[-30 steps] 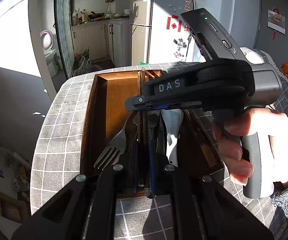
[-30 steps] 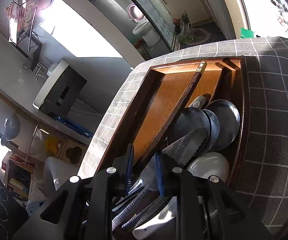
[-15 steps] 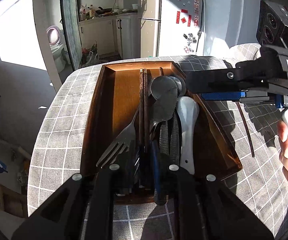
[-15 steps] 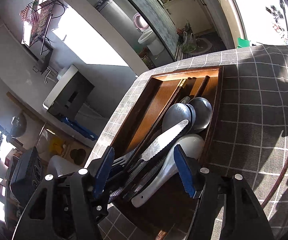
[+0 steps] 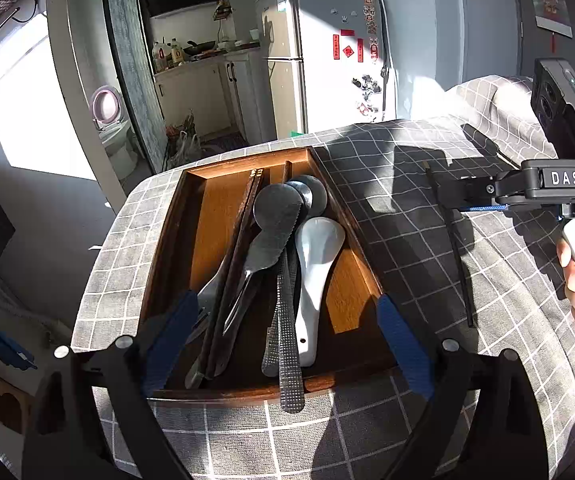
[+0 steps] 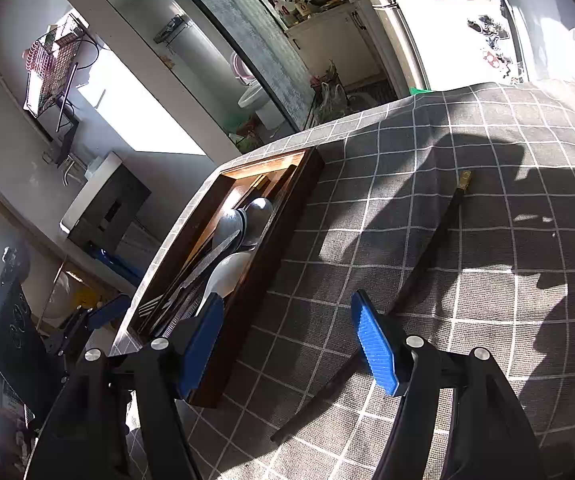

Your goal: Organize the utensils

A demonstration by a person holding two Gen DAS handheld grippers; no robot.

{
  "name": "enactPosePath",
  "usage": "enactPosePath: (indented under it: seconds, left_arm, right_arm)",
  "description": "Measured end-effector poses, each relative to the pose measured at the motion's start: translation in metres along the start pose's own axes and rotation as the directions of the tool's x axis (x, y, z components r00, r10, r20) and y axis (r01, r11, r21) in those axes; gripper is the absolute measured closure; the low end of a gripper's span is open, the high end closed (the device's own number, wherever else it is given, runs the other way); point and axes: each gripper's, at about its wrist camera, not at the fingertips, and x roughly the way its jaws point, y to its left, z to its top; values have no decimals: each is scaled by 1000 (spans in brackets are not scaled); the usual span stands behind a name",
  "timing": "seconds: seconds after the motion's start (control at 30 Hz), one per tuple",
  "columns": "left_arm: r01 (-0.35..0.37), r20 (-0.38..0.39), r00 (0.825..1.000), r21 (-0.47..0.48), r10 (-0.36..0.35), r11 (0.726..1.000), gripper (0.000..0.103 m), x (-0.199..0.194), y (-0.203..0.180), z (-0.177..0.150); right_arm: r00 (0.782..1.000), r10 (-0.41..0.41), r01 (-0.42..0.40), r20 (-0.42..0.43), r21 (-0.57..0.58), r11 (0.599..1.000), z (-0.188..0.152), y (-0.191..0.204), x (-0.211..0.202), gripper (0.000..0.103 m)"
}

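Note:
A wooden utensil tray (image 5: 167, 248) sits on the grey checked tablecloth. In it lie a fork (image 5: 211, 292), a pair of dark chopsticks (image 5: 243, 236), two metal spoons (image 5: 279, 208), a serrated knife (image 5: 263, 256), a white ceramic spoon (image 5: 315, 248) and textured handles (image 5: 287, 352). My left gripper (image 5: 283, 340) is open and empty over the tray's near end. One dark chopstick (image 6: 419, 276) lies loose on the cloth right of the tray; it also shows in the left wrist view (image 5: 453, 244). My right gripper (image 6: 287, 340) is open and empty above the chopstick's near part.
The tray (image 6: 283, 216) lies along the table's left edge, with a drop to the floor beyond. The cloth (image 6: 487, 220) spreads to the right, patched with sun and shadow. A fridge (image 5: 323, 52) and kitchen counter stand behind.
My left gripper has opened and drawn back from the fork and chopsticks. My right gripper has opened, left the knife in the tray and swung right over the loose chopstick.

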Motion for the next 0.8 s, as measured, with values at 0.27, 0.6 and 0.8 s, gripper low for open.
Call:
enactPosePath:
  seconds: [0.27,0.6,0.8]
  left_arm:
    - [93,39,995,-30,-91,995,9,2,-15,-1]
    - [282,-66,959,110,-277,953,10,24,-105,11]
    - [282,-136,955,141,-264,949,41,42,-124,0]
  right_arm:
    - [999,-2,1,37,34,999,-2,-34,-16,34]
    - [998,-6,-1,60,109,994,-5,-57,-29,34]
    - [997,-5,-7,75,156,988,-4,-70,-34,34]
